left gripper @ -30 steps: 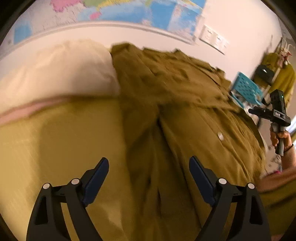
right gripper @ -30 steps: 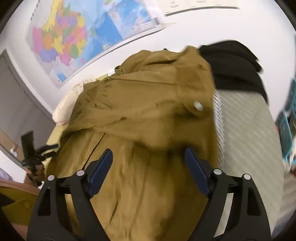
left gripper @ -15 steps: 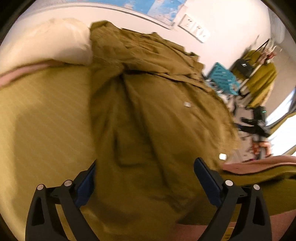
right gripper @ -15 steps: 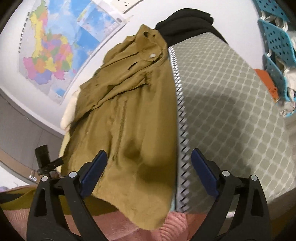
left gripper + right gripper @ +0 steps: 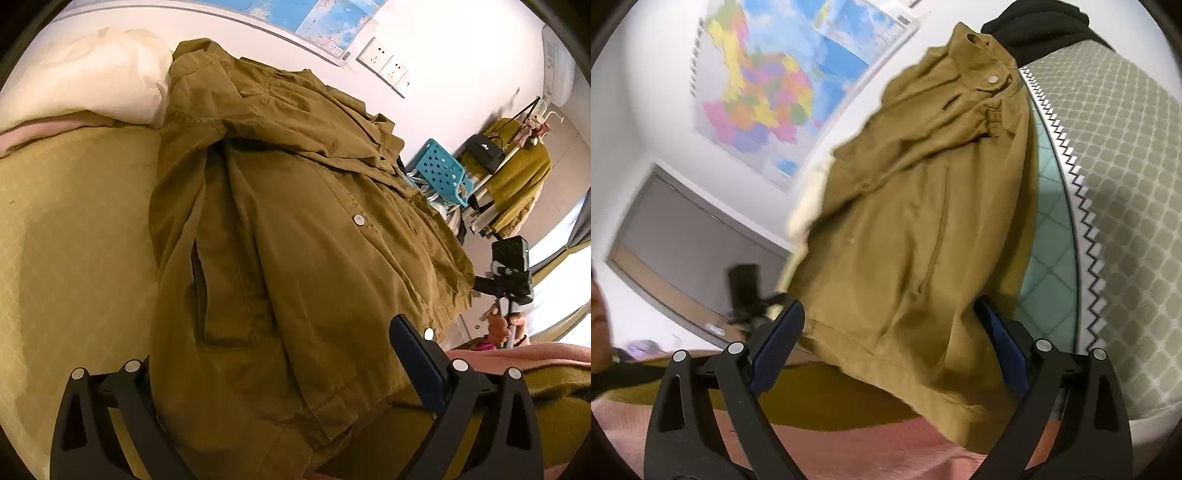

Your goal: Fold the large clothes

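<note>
In the left wrist view, the olive jacket (image 5: 295,229) lies spread on the bed (image 5: 74,240), its collar up by the white pillow (image 5: 85,74) at the head end and its hem reaching the near edge, so its long axis runs from head to foot. The left gripper (image 5: 273,365) hangs over the hem with its jaws wide apart and holds nothing; the cloth lies between the fingers but is not pinched. Across the jacket, the other handheld tool shows small at the bed's right side. In the right wrist view, the jacket's right side lies along the edge of a patterned grey mat (image 5: 1126,184), collar far, hem near, a black garment (image 5: 1034,26) beyond the collar. The right gripper (image 5: 886,350) is also fully open and empty, straddling the hem corner. The step in hand appears to be lining up on the hem before a fold; the next move likely calls for both tools to close on the hem corners and carry them toward the collar.
</note>
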Demonstrator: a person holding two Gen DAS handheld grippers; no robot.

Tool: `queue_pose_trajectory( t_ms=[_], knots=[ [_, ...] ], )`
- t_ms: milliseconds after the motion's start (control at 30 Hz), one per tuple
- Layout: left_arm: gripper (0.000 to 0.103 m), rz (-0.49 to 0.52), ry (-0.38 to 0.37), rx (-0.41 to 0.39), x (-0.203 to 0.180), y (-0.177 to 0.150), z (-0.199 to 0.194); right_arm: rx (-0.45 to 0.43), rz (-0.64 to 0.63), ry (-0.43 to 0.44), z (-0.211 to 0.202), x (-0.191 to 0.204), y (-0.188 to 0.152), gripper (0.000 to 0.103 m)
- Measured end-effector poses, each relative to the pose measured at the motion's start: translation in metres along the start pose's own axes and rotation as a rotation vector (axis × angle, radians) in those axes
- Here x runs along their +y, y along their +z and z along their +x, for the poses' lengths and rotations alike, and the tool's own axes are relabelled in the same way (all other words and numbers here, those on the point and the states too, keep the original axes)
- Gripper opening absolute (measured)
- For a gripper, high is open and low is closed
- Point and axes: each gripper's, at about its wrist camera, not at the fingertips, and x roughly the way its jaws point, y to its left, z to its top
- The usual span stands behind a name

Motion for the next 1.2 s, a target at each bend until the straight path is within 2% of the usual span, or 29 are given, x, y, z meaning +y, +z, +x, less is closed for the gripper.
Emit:
queue_pose_trajectory(
  t_ms=[33, 100, 133, 200, 233, 267, 300, 333, 367, 400, 433, 467, 500, 533, 600, 633, 667, 700, 733, 767, 800, 833, 900, 967, 1200],
  knots=[
    [0.096, 0.004, 0.014, 0.001, -0.002, 0.0, 0.001, 0.0, 0.006, -0.032, -0.001, -0.002, -0.001, 0.08],
    [0.095, 0.005, 0.039, 0.005, -0.003, 0.0, 0.0, 0.004, -0.012, -0.063, -0.001, 0.0, -0.004, 0.079],
    [0.09, 0.004, 0.061, 0.004, -0.004, 0.0, -0.001, 0.006, -0.022, -0.071, 0.0, 0.002, -0.005, 0.079],
    [0.071, 0.013, 0.14, 0.004, -0.006, 0.0, -0.001, 0.023, -0.048, -0.125, 0.004, 0.006, -0.006, 0.073],
    [0.046, 0.011, 0.193, 0.005, -0.007, 0.001, -0.002, 0.029, -0.05, -0.16, 0.007, 0.007, -0.006, 0.062],
    [0.02, -0.007, 0.21, 0.014, -0.005, 0.002, -0.001, 0.034, -0.049, -0.187, 0.007, 0.006, -0.007, 0.049],
    [0.014, -0.037, 0.207, 0.018, -0.001, 0.003, -0.002, 0.025, -0.034, -0.194, 0.005, 0.004, -0.007, 0.041],
    [0.009, -0.055, 0.204, 0.015, 0.002, 0.004, -0.004, 0.013, -0.013, -0.18, 0.003, 0.001, -0.006, 0.028],
    [0.008, -0.067, 0.201, 0.009, 0.005, 0.005, -0.007, 0.003, 0.008, -0.17, -0.002, -0.003, -0.006, 0.026],
    [0.008, -0.068, 0.198, 0.006, 0.007, 0.005, -0.01, -0.002, 0.01, -0.196, -0.008, -0.005, -0.006, 0.027],
    [0.01, -0.07, 0.194, 0.015, 0.009, 0.005, -0.012, -0.005, 0.001, -0.239, -0.011, -0.006, -0.007, 0.048],
    [0.018, -0.075, 0.189, 0.033, 0.012, 0.004, -0.012, -0.015, -0.003, -0.272, -0.016, -0.005, -0.008, 0.063],
    [0.025, -0.085, 0.173, 0.055, 0.016, 0.003, -0.012, -0.021, -0.011, -0.254, -0.02, -0.003, -0.011, 0.069],
    [0.031, -0.101, 0.135, 0.058, 0.021, 0.001, -0.014, -0.013, -0.028, -0.262, -0.021, 0.0, -0.012, 0.07],
    [0.037, -0.114, 0.106, 0.058, 0.023, 0.0, -0.017, 0.015, -0.055, -0.289, -0.018, 0.002, -0.016, 0.07],
    [0.045, -0.111, 0.097, 0.058, 0.022, 0.0, -0.016, 0.008, -0.061, -0.28, -0.017, 0.001, -0.017, 0.069],
    [0.049, -0.111, 0.081, 0.055, 0.02, 0.0, -0.015, 0.006, -0.06, -0.276, -0.015, 0.001, -0.018, 0.057],
    [0.049, -0.111, 0.086, 0.051, 0.018, 0.0, -0.015, 0.006, -0.055, -0.272, -0.013, 0.0, -0.017, 0.041],
    [0.044, -0.106, 0.099, 0.048, 0.015, 0.0, -0.014, 0.016, -0.03, -0.24, -0.009, -0.003, -0.017, 0.015],
    [0.03, -0.099, 0.119, 0.046, 0.013, 0.0, -0.014, 0.018, -0.01, -0.207, -0.004, -0.005, -0.017, 0.01],
    [0.007, -0.11, 0.146, 0.04, 0.013, -0.001, -0.015, 0.016, -0.012, -0.191, 0.0, -0.003, -0.017, 0.01],
    [0.006, -0.136, 0.163, 0.026, 0.015, 0.0, -0.018, 0.008, -0.009, -0.179, 0.0, -0.002, -0.016, 0.008],
    [0.006, -0.148, 0.16, -0.012, 0.012, -0.001, -0.029, -0.042, 0.021, -0.08, -0.009, 0.003, -0.014, 0.006],
    [0.006, -0.155, 0.115, -0.066, 0.007, 0.003, -0.048, -0.108, 0.006, 0.004, -0.029, 0.015, -0.01, 0.005],
    [0.006, -0.12, 0.031, -0.194, -0.013, 0.018, -0.108, -0.27, -0.115, 0.11, -0.079, 0.077, -0.006, 0.004]
  ],
)
